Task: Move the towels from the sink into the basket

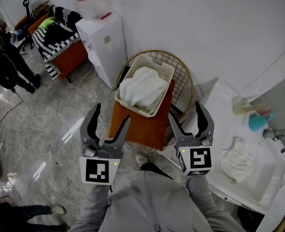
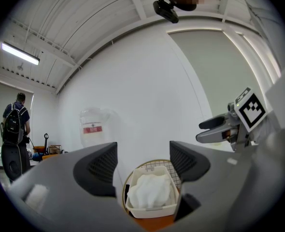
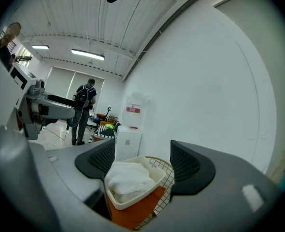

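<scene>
Two claws are held level side by side in front of the person, well above the floor; left claw (image 1: pixel 112 115) has its jaws spread, nothing pinched, only the far-off basket (image 1: pixel 157 59) showing through the gap in the left gripper view; right claw (image 1: pixel 185 111) is also spread and empty, with the same basket beyond its jaws in the right gripper view; neither claw touches anything.

One white towel (image 1: pixel 142 87) lies bunched in the basket, filling most of it; the basket is a white rectangular tub sitting on an orange seat (image 1: pixel 137 122) with a gold wire back (image 1: pixel 183 76) behind it; the seat stands against the wall, just ahead of both claws.

One more white towel (image 1: pixel 236 159) lies crumpled in the sink (image 1: pixel 265 170), to the right of the right claw and apart from it; a faucet (image 1: pixel 277 135) stands at the sink's far side, a teal cup (image 1: pixel 257 121) near it on the white surface (image 1: pixel 215 110).

Left of the seat stands a white water dispenser (image 1: pixel 104 45); a person with a backpack (image 1: pixel 5 57) stands far left on the floor.
</scene>
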The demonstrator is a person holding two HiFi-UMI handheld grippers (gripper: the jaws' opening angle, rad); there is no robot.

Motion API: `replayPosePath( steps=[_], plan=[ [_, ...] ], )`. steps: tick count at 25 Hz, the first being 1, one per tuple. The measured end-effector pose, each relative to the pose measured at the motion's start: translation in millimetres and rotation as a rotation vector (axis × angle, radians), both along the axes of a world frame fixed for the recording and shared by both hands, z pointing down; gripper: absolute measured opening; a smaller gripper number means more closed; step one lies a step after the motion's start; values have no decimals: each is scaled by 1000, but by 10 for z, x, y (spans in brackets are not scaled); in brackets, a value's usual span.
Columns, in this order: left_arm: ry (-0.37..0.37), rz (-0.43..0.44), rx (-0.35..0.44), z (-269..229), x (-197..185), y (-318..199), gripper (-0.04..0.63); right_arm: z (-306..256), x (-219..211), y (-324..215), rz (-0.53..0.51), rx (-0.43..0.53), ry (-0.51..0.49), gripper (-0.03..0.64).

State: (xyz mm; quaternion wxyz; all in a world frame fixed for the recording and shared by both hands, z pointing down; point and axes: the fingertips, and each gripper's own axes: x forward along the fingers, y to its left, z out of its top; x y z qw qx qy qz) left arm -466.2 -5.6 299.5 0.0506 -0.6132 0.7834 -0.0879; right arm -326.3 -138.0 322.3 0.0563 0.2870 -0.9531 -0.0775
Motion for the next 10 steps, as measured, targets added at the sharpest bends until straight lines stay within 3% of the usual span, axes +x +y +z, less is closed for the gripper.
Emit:
replayPosePath(
  steps=[10],
  plan=[
    [2,-8,-3,7,-43,-14,368,23,-56,-29,-5,2,14,354]
  ],
)
